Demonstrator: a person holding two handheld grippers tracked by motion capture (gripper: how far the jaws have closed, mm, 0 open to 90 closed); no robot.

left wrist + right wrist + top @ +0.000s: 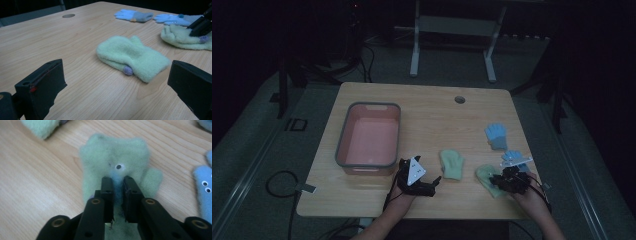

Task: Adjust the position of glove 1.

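Right claw [117, 185] pinching green mitten [112, 160], table [432, 115].
Jaws nearly closed on its fleece; left claw [117, 82] wide open, empty, second green mitten [132, 57] at its 12 o'clock.

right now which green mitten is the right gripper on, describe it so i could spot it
On the wooden table, look to the near right corner, below the two blue gloves. The green mitten there lies pinched in the right gripper. Unlike the other green mitten at mid-table, it shows a googly eye.
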